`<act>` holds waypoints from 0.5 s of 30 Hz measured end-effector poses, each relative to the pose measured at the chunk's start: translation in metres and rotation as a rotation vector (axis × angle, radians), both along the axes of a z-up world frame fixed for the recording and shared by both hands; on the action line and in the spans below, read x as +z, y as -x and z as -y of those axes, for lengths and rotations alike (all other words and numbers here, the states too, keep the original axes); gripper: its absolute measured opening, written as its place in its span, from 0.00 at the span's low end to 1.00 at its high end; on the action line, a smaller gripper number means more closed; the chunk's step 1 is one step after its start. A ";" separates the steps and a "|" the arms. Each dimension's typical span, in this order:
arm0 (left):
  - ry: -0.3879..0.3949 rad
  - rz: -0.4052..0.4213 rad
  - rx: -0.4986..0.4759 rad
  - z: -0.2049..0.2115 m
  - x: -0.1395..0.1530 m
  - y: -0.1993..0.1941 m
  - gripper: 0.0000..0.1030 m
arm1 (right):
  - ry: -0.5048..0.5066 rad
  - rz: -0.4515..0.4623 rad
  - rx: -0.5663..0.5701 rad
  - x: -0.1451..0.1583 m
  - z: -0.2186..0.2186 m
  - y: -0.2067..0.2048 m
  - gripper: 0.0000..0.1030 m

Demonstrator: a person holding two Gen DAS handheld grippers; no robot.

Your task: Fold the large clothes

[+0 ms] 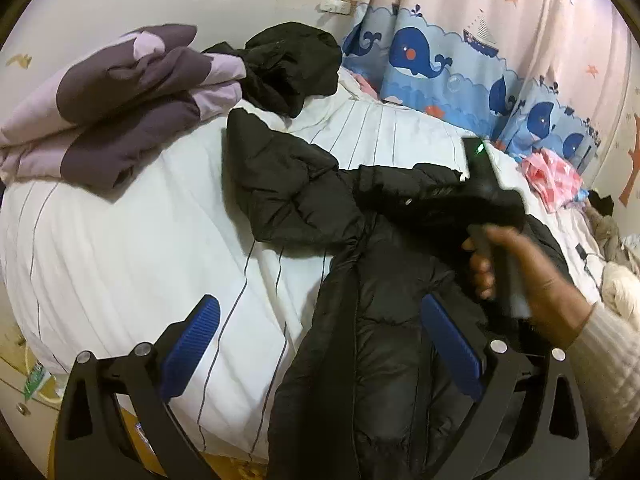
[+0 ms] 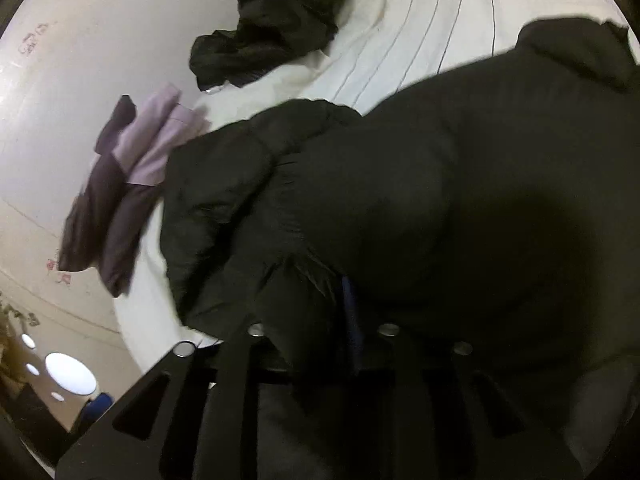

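**Black puffer coat on a striped bed**

White striped bed [image 1: 120, 248] carries everything. Left gripper [image 1: 320, 344] hovers wide open above the black puffer coat [image 1: 380, 320]; right gripper [image 2: 348, 320] is clamped on its fabric. The coat runs lengthwise away from the left gripper. Beyond lie a purple quilt [image 1: 112, 108] and crumpled black garment [image 1: 292, 64].
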State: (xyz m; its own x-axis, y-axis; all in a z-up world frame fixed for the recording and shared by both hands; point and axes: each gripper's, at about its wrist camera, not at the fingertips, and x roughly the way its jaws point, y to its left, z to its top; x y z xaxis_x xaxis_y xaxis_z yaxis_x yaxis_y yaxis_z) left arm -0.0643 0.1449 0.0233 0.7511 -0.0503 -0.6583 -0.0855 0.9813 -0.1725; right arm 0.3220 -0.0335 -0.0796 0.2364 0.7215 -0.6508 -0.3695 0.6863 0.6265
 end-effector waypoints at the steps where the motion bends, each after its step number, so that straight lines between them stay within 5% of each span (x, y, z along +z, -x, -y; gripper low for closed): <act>1: -0.003 0.001 -0.002 0.002 0.000 0.000 0.93 | 0.001 0.009 0.002 0.013 0.004 0.005 0.32; 3: -0.001 0.005 -0.007 0.006 0.003 0.002 0.93 | -0.022 0.059 -0.001 0.050 0.020 0.013 0.59; 4: -0.002 0.011 -0.010 0.009 0.005 0.004 0.93 | -0.044 0.092 -0.011 0.065 0.032 0.023 0.81; 5: -0.010 0.016 -0.010 0.013 0.008 0.005 0.93 | -0.068 0.133 -0.027 0.079 0.046 0.035 0.88; 10: -0.102 0.046 -0.045 0.036 0.021 0.008 0.93 | -0.078 0.250 -0.166 0.113 0.140 0.079 0.89; 15: -0.171 0.086 -0.084 0.064 0.032 0.009 0.93 | -0.102 0.184 -0.350 0.094 0.226 0.088 0.90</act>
